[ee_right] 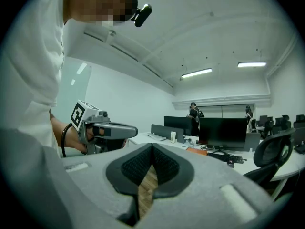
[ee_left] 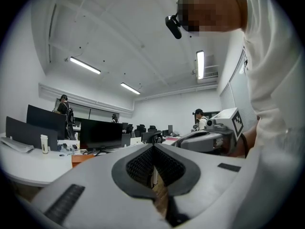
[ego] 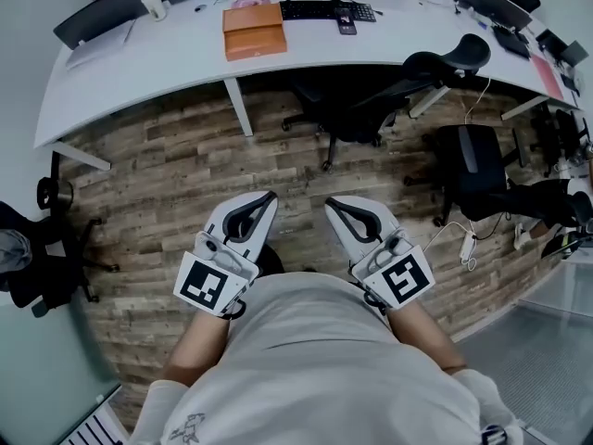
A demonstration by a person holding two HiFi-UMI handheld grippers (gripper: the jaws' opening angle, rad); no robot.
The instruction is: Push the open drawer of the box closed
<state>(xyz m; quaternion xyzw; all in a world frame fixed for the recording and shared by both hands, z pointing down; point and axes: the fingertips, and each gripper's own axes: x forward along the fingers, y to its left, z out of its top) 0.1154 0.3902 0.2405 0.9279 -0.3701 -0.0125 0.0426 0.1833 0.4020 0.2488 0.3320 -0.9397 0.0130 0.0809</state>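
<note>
Head view: left claw (ego: 271,196) and right claw (ego: 331,202) both clenched, empty, over wooden floor (ego: 167,156); orange box (ego: 253,31) well apart on white desk (ego: 167,54), black chairs (ego: 357,109) between. Left gripper view: tips together, monitor (ee_left: 100,135) beyond. Right gripper view: tips together, box far ahead.

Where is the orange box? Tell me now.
In the head view the orange box sits on the curved white desk at the top, just left of the black keyboard and right of the white cup.
</note>
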